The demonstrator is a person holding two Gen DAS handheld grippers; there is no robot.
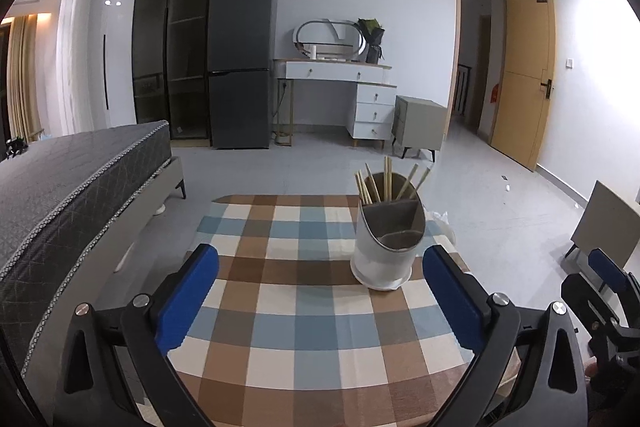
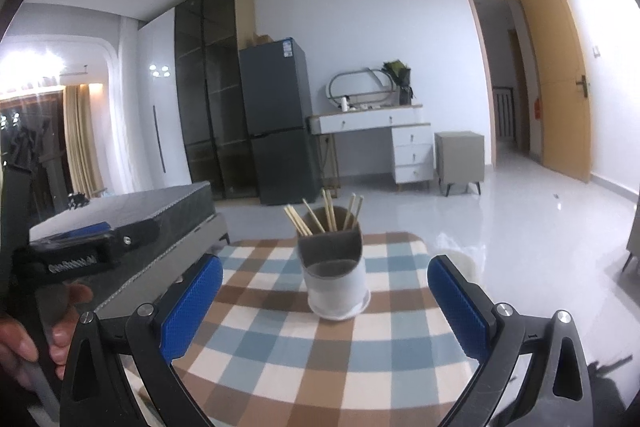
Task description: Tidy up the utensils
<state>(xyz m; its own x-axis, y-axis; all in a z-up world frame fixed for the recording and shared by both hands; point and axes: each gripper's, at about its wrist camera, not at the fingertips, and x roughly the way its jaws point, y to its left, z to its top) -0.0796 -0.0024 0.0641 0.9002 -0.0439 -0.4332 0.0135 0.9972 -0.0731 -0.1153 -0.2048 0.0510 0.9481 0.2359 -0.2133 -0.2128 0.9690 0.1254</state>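
Observation:
A white utensil holder with grey inner compartments stands on the checked tablecloth. Several wooden chopsticks stick up from its rear compartment; the front compartments look empty. My left gripper is open over the cloth, with the holder just inside its right finger. My right gripper is open too, with the holder a little beyond, between its blue pads. Neither holds anything. The right gripper shows at the edge of the left wrist view, and the left gripper at the left of the right wrist view.
A dark mattress on a bed runs along the table's left side. A hand holds the left tool. Beyond the table are grey floor, a fridge, a white dresser and an open door.

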